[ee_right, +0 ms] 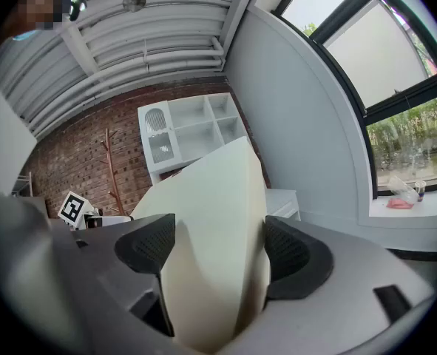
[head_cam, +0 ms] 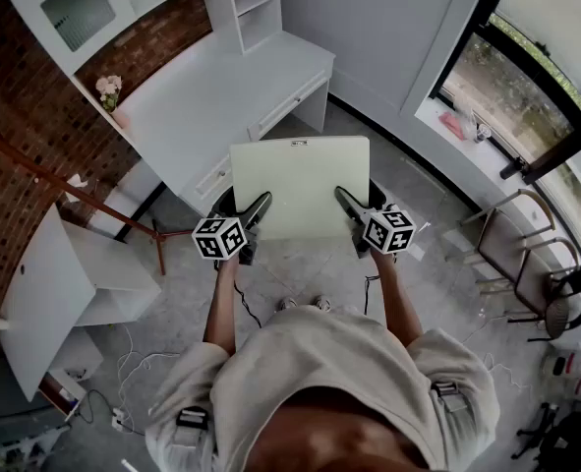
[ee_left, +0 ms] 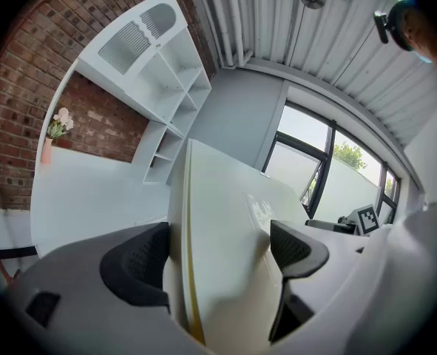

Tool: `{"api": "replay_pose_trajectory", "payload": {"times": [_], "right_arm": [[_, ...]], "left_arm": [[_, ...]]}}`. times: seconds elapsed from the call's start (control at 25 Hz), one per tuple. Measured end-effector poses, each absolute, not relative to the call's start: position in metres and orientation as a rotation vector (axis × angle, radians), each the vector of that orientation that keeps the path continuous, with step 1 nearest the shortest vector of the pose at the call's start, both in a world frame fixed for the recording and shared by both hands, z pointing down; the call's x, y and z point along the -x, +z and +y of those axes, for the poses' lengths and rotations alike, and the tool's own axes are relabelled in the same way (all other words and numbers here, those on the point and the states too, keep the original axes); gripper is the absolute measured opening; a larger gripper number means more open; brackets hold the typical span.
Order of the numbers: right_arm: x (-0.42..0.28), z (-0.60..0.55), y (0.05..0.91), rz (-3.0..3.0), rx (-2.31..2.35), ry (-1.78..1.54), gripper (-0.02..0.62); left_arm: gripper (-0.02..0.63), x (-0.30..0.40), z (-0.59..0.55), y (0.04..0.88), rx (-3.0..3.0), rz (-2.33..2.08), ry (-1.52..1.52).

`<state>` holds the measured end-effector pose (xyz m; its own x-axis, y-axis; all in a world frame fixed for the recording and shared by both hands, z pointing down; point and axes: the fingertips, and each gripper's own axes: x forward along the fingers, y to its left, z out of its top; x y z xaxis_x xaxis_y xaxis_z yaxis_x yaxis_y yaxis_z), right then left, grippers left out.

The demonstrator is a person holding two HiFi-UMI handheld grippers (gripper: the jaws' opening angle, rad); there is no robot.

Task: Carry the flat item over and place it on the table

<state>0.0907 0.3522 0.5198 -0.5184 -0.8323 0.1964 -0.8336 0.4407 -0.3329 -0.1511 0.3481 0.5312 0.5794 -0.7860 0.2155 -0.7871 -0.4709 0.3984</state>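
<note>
A grey, mottled floor (head_cam: 300,268) runs between a red brick wall (head_cam: 20,165) and dark-framed windows (head_cam: 526,77). A smooth white bench (head_cam: 211,96) with open shelving above it stands against the brick, with a small vase of pale flowers (head_cam: 108,89) at its back edge. A metal-framed chair (head_cam: 526,239) sits near the windows. The flat panel (head_cam: 300,185) is cream-white, matte and rectangular, with a thin yellowish line along its edge. It is held roughly level above the floor, just short of the bench. The left claw (ee_left: 218,254) grips its near left edge and the right claw (ee_right: 214,254) its near right edge, dark textured pads pressed on both faces.
</note>
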Motion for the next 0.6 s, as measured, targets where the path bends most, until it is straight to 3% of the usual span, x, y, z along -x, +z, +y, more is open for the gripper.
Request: {"api": "replay_pose_trajectory", "payload": {"times": [0.6], "right_arm": [[-0.113, 0.352, 0.515, -2.704, -1.5, 0.615, 0.393]], "left_arm": [[0.433, 0.129, 0.354, 0.527, -2.347, -1.296, -0.009]]}}
